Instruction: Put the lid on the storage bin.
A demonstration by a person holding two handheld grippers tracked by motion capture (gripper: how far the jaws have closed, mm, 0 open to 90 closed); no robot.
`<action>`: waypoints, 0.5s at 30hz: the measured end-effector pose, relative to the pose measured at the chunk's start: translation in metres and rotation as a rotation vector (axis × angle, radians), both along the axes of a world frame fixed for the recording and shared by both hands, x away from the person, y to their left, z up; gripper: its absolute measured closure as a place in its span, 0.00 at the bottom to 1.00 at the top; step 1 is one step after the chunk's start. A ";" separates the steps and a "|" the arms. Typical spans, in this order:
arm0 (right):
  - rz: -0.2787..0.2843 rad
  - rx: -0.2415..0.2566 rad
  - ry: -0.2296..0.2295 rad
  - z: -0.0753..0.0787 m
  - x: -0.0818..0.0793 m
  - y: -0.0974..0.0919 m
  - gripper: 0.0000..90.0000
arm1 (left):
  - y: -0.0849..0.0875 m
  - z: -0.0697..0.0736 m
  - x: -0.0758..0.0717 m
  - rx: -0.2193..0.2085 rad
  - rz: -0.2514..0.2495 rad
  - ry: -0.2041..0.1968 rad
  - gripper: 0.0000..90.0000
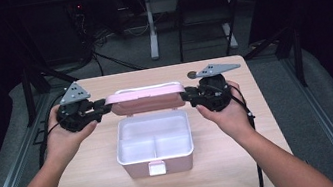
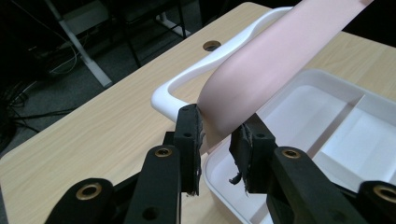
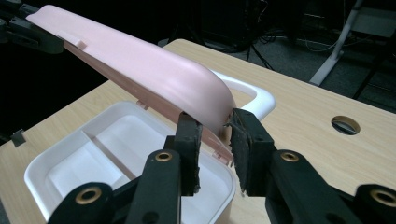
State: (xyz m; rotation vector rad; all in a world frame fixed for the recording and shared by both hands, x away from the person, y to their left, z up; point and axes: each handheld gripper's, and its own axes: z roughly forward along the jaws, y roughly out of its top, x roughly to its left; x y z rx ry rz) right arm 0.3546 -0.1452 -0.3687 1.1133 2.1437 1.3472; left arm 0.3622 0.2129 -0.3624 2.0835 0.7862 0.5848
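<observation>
Two grippers, one pink lid (image 1: 145, 99).
My left gripper (image 1: 101, 107) and right gripper (image 1: 186, 95) each clamp one end of the lid, raised tilted above the back edge of the open box (image 1: 154, 144) on the table (image 1: 93, 186).

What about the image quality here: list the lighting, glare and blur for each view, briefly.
High view: soft and slightly blurred; the table is lit while the surroundings fall dark. Left gripper view: the pink lid is evenly lit, without hard glare, and the white tray looks bright. Right gripper view: the left gripper at the far end is dim against a black background.
</observation>
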 end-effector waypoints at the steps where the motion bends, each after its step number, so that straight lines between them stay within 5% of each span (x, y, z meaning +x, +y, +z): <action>1: 0.003 0.001 0.002 0.000 -0.001 0.000 0.80 | 0.000 0.000 -0.002 0.006 -0.002 -0.002 0.80; 15: 0.028 0.012 0.005 -0.009 -0.017 -0.004 0.81 | 0.007 -0.010 -0.017 -0.004 -0.029 0.006 0.83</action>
